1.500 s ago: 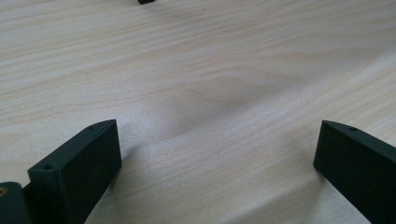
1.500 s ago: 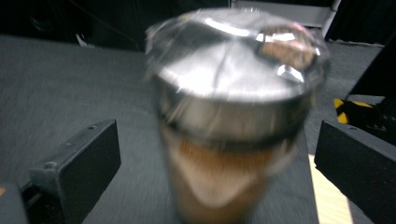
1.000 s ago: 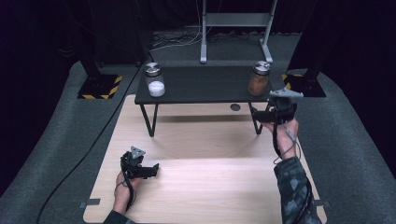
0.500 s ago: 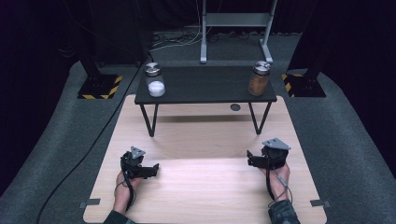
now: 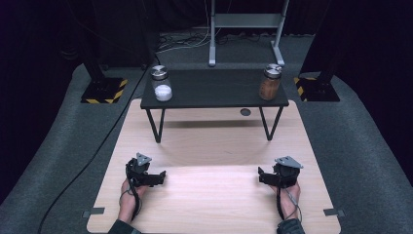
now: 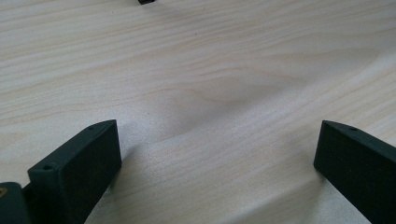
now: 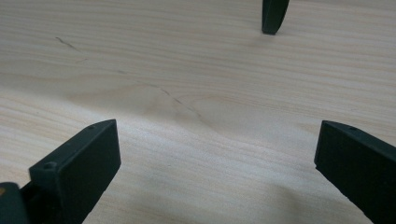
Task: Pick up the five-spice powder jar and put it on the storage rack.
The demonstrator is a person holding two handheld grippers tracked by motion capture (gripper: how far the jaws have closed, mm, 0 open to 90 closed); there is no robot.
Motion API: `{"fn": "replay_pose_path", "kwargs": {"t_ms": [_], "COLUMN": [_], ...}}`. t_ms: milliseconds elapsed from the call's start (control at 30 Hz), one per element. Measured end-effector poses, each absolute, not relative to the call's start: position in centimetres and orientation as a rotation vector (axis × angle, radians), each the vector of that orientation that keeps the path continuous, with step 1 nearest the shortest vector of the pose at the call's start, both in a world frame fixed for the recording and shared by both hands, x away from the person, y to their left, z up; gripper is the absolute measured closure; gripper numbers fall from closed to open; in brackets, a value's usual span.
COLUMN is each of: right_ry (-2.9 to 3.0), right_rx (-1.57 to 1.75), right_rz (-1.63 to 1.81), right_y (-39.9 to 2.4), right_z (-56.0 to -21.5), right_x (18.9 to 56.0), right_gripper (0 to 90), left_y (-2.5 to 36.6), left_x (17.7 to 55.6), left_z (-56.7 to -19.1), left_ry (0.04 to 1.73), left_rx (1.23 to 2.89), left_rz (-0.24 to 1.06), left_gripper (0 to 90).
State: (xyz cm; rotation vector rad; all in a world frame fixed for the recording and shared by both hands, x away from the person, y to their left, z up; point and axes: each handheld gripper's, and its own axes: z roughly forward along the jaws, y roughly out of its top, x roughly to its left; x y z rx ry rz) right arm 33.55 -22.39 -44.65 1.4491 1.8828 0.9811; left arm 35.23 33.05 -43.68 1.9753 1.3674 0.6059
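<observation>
Wooden board (image 5: 214, 195) fills the lower frame, where both hands rest low, likely idle. Left gripper (image 5: 158, 178) at lower left and right gripper (image 5: 263, 176) at lower right point inward at each other, jaws wide, holding nothing. Upper centre, a black table (image 5: 214, 92) carries two upright jars: white-filled jar (image 5: 161, 84) left, brown-filled jar (image 5: 270, 82) right, well apart.

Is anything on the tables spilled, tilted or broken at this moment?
Nothing stands out. The white jar and the brown jar stand upright with lids on, at opposite ends of the black table. No spill shows. Both the left gripper and the right gripper rest open on the wooden board.
</observation>
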Motion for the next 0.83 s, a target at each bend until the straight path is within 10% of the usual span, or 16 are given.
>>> {"fn": "replay_pose_path", "kwargs": {"t_ms": [833], "right_ry": [1.900], "right_rx": [1.434], "right_rz": [0.944], "right_y": [-21.89], "right_z": [-44.51], "right_x": [33.72], "right_gripper": [0.0], "left_y": [32.96], "left_x": [35.15], "left_z": [-43.74], "left_ry": [1.369], "left_rx": [1.971], "left_rz": [0.611], "left_gripper": [0.3]}}
